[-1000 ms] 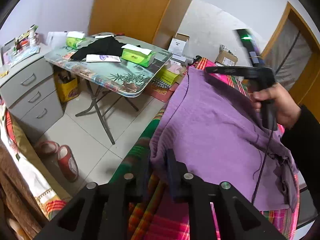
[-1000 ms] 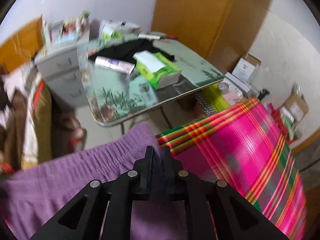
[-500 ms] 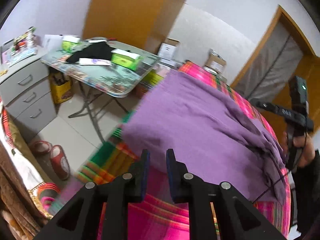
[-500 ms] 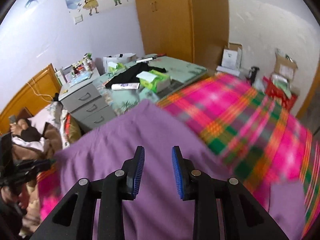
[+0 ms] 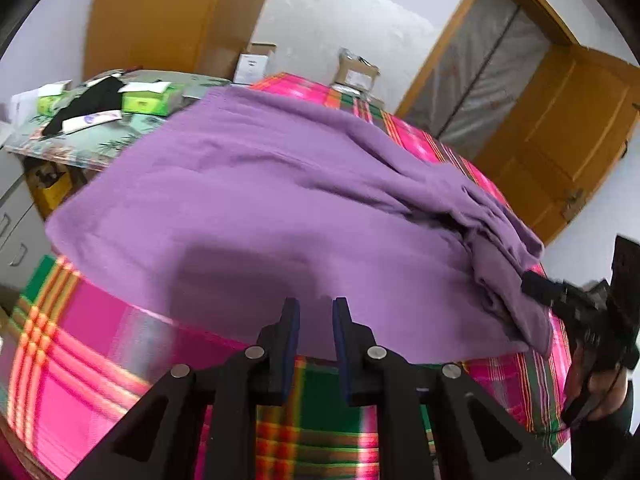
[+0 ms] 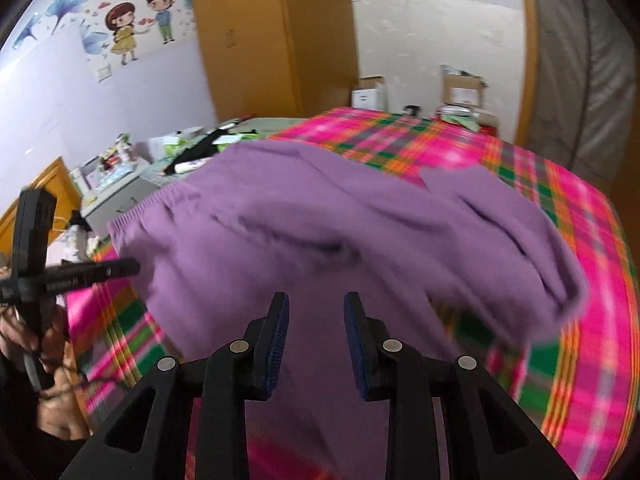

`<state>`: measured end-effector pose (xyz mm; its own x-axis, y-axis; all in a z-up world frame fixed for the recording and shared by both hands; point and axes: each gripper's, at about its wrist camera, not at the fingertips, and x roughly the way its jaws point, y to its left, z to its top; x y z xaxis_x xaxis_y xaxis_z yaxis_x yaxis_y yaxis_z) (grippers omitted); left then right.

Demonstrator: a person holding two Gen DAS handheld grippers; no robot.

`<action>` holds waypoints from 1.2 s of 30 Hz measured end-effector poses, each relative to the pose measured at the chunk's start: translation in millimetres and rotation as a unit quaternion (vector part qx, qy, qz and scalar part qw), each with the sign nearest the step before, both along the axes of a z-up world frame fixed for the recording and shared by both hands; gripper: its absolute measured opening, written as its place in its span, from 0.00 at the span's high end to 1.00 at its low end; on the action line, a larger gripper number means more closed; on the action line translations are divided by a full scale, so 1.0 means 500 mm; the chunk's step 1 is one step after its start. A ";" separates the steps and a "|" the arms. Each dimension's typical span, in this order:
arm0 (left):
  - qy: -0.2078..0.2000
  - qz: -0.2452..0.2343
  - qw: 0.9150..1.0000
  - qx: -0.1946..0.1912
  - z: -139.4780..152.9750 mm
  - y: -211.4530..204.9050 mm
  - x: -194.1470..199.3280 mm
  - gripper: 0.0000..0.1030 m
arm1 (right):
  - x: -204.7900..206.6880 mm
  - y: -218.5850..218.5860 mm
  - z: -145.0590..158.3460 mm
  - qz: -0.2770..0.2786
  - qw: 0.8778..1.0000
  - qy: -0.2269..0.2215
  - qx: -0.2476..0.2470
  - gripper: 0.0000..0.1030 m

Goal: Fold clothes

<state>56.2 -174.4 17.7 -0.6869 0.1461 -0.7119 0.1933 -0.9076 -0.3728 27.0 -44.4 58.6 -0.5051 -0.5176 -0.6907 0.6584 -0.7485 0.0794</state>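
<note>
Lying spread on plaid bed (image 5: 100,360): purple garment (image 5: 256,216). Left gripper (image 5: 316,320) and right gripper (image 6: 316,316): fingers released, empty. Worktop (image 5: 80,140), 10 o'clock: green boxes (image 5: 150,98).

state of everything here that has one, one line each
purple garment: spread on the bed, bunched and wrinkled at one end, held by neither tool
left tool: open, nothing between its fingers, over the garment's near edge
right tool: open, nothing between its fingers, above the garment
plaid bedcover: laid flat under the garment
wooden door: swung open
</note>
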 end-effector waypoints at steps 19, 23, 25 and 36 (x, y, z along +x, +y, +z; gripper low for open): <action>-0.009 -0.012 1.000 -0.014 -0.010 0.037 -0.005 0.84 | 0.043 0.040 -0.017 -0.031 0.997 0.058 0.040 0.98; -0.011 -0.013 1.000 -0.017 -0.008 0.042 -0.004 0.84 | 0.038 0.068 -0.005 -0.059 0.996 0.068 0.024 0.98; -0.012 -0.014 1.000 -0.018 -0.008 0.044 -0.004 0.84 | 0.029 0.088 0.001 -0.078 0.995 0.063 0.011 0.98; -0.016 -0.026 0.999 -0.024 -0.005 0.066 -0.016 0.84 | 0.005 0.281 0.048 -0.222 0.971 0.090 0.007 0.98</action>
